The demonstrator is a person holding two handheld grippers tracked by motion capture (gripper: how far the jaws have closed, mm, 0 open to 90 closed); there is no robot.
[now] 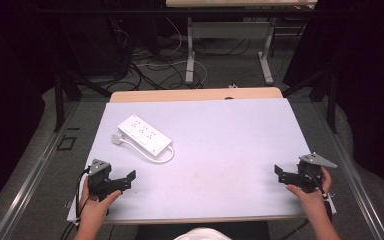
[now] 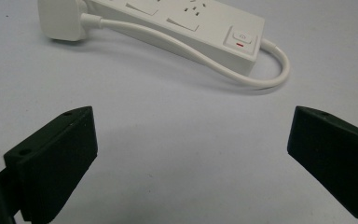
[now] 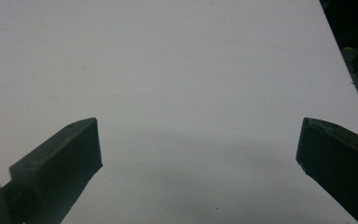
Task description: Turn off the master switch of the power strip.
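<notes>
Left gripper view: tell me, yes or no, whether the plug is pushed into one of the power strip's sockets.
No: the plug lies on the table beside the power strip, its cable looping round to the strip's switch end.

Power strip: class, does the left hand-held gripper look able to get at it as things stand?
Probably yes. The left hand-held gripper is open, and bare table lies between it and the power strip, which sits ahead of its jaws.
</notes>
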